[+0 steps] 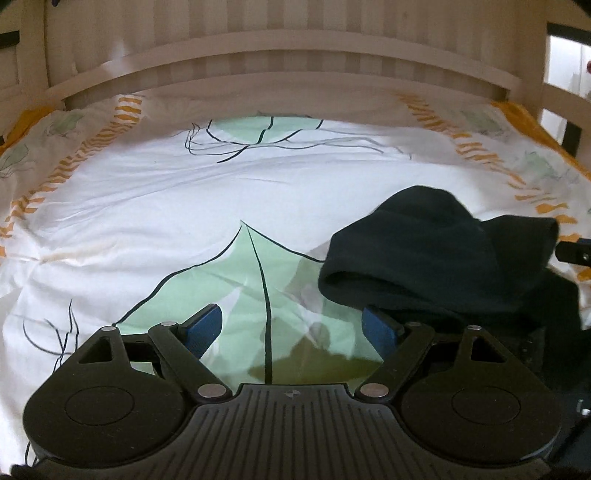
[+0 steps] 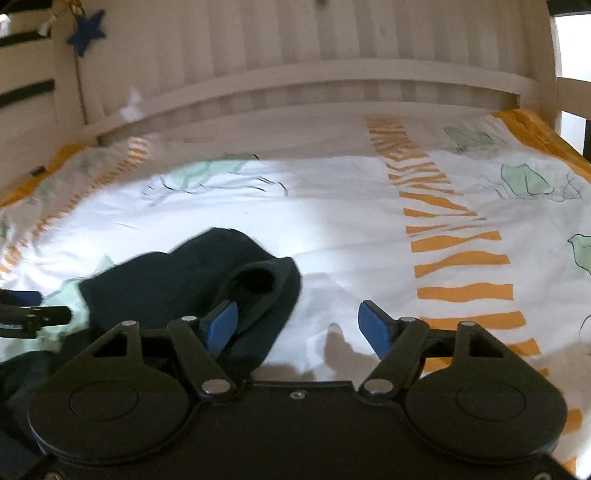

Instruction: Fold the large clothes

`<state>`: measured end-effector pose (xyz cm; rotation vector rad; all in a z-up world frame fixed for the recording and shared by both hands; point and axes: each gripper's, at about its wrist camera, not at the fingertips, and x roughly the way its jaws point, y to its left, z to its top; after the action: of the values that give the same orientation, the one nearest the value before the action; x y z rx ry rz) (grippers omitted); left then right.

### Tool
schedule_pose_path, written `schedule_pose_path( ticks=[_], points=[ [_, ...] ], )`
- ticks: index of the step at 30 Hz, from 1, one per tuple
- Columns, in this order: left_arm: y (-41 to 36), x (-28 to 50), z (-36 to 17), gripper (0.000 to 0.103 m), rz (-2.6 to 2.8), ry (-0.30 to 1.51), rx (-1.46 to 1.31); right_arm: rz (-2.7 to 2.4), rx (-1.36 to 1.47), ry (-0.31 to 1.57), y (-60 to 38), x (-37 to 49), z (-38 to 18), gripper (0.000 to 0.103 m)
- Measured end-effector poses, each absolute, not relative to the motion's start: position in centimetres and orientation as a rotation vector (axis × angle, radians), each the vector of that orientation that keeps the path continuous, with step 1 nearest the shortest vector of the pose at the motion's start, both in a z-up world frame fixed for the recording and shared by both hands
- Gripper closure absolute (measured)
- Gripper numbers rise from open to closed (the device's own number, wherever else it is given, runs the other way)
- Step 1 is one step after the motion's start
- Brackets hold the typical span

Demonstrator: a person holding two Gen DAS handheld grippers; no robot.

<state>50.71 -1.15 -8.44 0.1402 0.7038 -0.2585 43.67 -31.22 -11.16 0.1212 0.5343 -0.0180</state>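
- From the left wrist camera we see our left gripper (image 1: 291, 326) low over the bed cover (image 1: 147, 221). Its two blue fingers (image 1: 205, 326) are wide apart and hold nothing.
- The dark garment (image 1: 424, 251) lies in a bunched heap on the cover, on the right side of this view. Its rolled edge hangs over the tip of the right blue finger, so that tip is partly hidden. We cannot tell if the cloth touches it.
- The cover is white with a big green leaf (image 1: 251, 280) between the fingers and orange stripes near the sides. A pale wooden bed rail (image 1: 280, 62) runs across the far end.
- At the far right edge we see a bit of the right gripper (image 1: 576, 251), just beside the garment.
- From the right wrist camera we see our right gripper (image 2: 297, 325), also with blue fingers (image 2: 375, 325) wide apart and empty.
- Here the dark garment (image 2: 177, 273) sits on the left. It lies right against the left blue finger, and a round opening in the cloth shows just above that finger.
- The orange stripes (image 2: 454, 258) run down the cover (image 2: 332, 229) on the right.
- A blue star (image 2: 86, 31) hangs by the bed rail (image 2: 295, 81) at the top left.
- The left gripper (image 2: 26, 314) peeks in at the left edge.
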Motion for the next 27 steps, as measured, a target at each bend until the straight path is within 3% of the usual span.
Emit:
schedule_pose_path(
  ticks=[9, 13, 17, 27],
  points=[
    [-2.2, 51.7, -8.8, 0.021, -0.269, 0.698, 0.151, -0.023, 0.068, 0.622, -30.4, 47.7, -12.6, 0.028],
    [-2.3, 51.9, -8.5, 0.021, -0.275, 0.677, 0.159, -0.021, 0.069, 0.545, -31.3, 48.2, -10.8, 0.037],
    [-2.8, 52.9, -8.9, 0.021, -0.259, 0.683, 0.173, -0.098, 0.257, 0.538, -35.8, 48.2, -10.6, 0.032],
    [-5.6, 54.5, -10.9, 0.020, -0.270, 0.679, 0.319, -0.067, 0.133, 0.621, -34.5, 47.3, -13.8, 0.030]
  ],
)
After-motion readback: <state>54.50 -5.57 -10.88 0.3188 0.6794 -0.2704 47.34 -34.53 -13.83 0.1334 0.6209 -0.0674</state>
